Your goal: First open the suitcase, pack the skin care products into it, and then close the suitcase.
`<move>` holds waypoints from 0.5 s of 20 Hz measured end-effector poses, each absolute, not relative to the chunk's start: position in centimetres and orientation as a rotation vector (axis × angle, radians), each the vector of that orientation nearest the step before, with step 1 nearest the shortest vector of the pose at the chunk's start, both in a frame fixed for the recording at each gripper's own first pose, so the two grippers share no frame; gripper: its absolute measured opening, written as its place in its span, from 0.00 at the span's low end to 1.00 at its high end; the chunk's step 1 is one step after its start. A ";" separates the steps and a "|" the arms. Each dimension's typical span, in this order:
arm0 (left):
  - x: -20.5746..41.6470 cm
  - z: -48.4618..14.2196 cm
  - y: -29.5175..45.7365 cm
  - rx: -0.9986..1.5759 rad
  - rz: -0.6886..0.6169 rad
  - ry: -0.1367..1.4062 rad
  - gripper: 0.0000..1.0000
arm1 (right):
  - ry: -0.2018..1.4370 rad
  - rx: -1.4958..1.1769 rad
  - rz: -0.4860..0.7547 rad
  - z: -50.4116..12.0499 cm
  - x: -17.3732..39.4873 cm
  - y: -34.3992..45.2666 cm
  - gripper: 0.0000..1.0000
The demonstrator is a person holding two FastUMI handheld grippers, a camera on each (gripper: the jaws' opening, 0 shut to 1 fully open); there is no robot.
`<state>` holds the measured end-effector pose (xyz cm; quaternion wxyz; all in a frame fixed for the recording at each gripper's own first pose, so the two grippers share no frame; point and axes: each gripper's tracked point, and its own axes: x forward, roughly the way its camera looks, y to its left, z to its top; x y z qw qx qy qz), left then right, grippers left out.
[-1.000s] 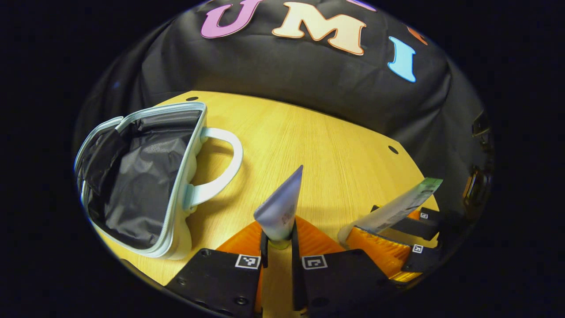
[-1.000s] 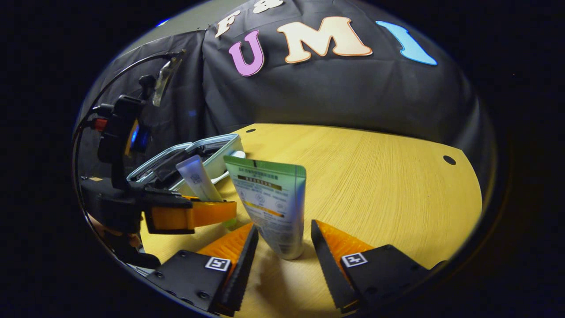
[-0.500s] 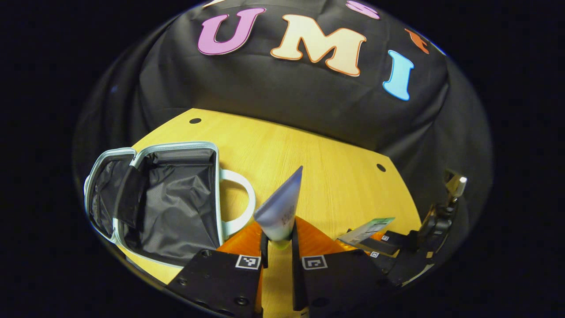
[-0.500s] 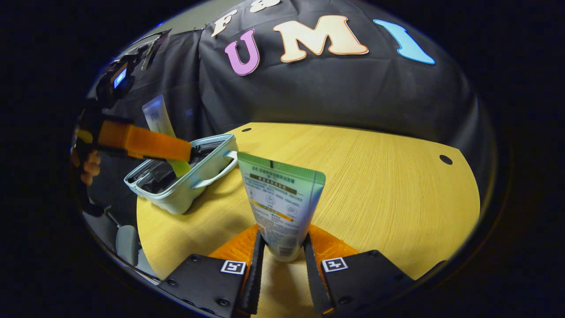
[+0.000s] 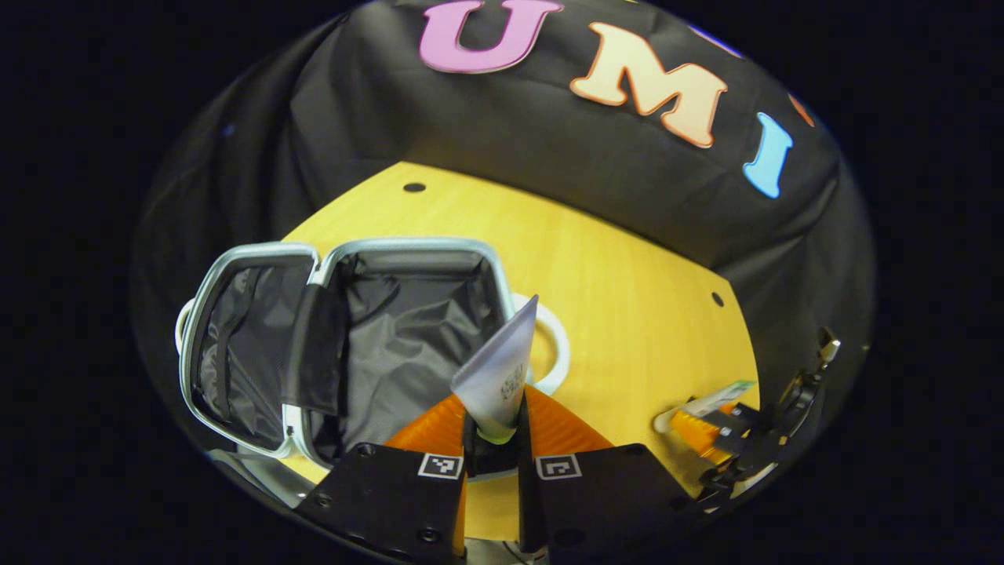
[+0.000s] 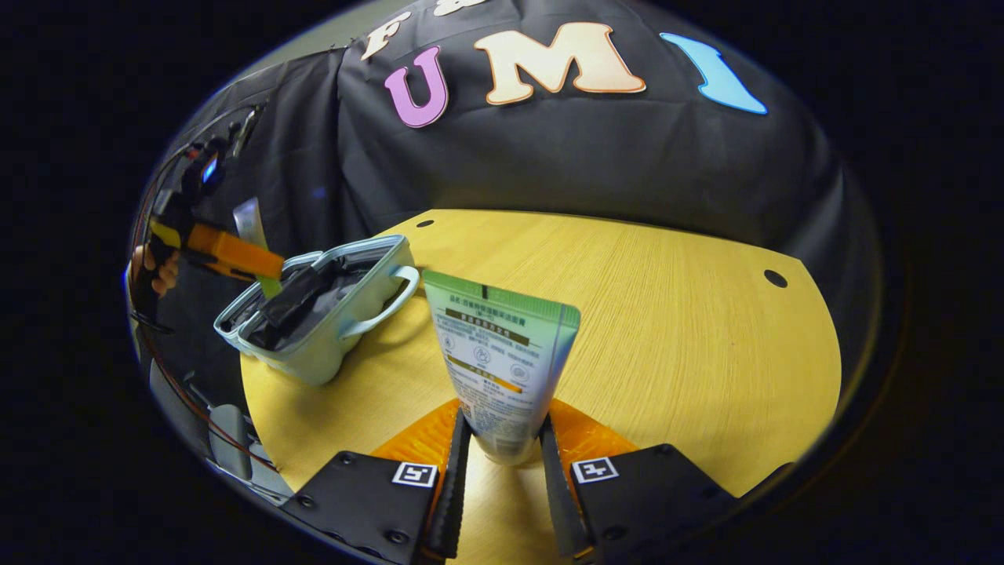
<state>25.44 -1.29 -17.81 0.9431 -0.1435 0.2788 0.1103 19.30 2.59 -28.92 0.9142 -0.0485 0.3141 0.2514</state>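
A small pale blue suitcase (image 5: 259, 259) lies open on the wooden table, its two halves lined with black fabric. My left gripper (image 5: 494, 435) is shut on a pale bluish tube (image 5: 498, 369) that points up, held above the suitcase's right half near its handle. My right gripper (image 6: 500, 455) is shut on a white tube with a green top (image 6: 498, 357), upright above the table's near side. In the right gripper view the suitcase (image 6: 329, 314) lies to the left with the left gripper (image 6: 227, 251) above it. The left gripper view has the right gripper (image 5: 706, 416) far off at the lower right.
The round wooden table (image 6: 667, 314) has open surface to the right of the suitcase and small dark holes (image 6: 775, 278) near its far edge. A hand (image 6: 161, 271) holds the left gripper at the left. The black cloth wall stands behind the table.
My left gripper carried the bluish tube left and forward until it hangs over the open suitcase. The right gripper closed on the green-topped tube and lifted it slightly.
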 end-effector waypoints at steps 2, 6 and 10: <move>24.6 -20.8 1.4 -0.299 0.263 0.691 0.22 | 0.656 -0.090 0.483 -27.9 18.8 3.1 0.48; 24.1 -24.8 3.1 -0.364 0.229 0.884 0.20 | 0.655 -0.082 0.424 -25.5 17.8 5.3 0.44; 23.6 -26.6 3.4 -0.396 0.181 0.978 0.20 | 0.626 -0.090 0.391 -23.1 17.5 8.5 0.44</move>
